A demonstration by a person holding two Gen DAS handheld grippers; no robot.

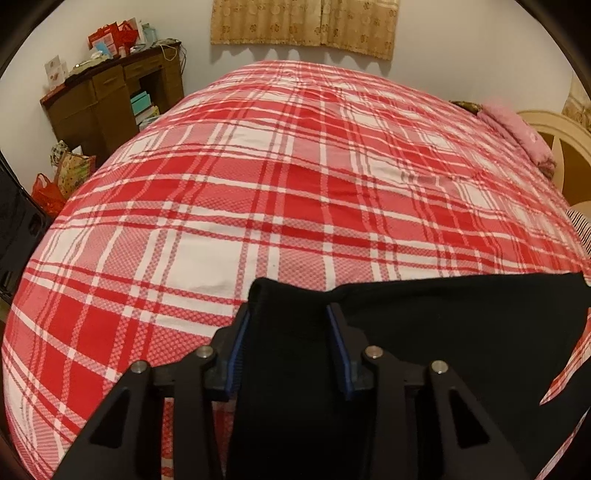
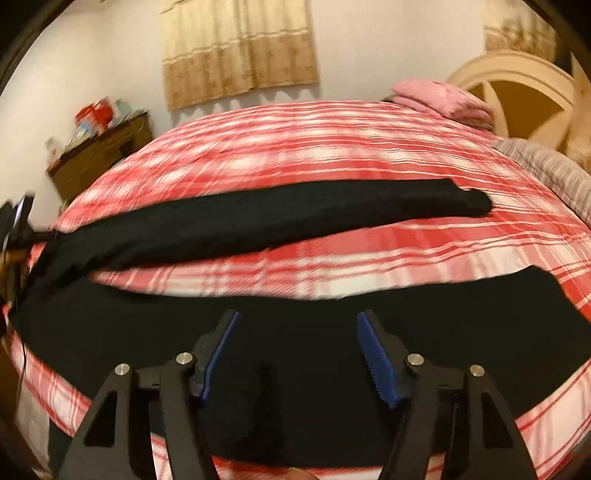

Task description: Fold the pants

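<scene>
Pants [image 2: 295, 218]: black, soft, matte cloth; spread flat on the bed [image 1: 295, 177], one leg stretched long across the plaid, the other lying nearer the cameras.
Left claw [image 1: 288, 314]: blue ribbed pads set on either side of a raised fold of the pants; the fold is seen gripped between them.
Right claw [image 2: 297, 319]: held apart over the near leg; nothing is pinched.
Bed: covered in red-and-white woven plaid, lightly rumpled.
Around: pink pillow [image 1: 517, 133] by a cream headboard [image 2: 517, 85]; brown cluttered desk [image 1: 110, 99]; tan curtain [image 1: 303, 26].
</scene>
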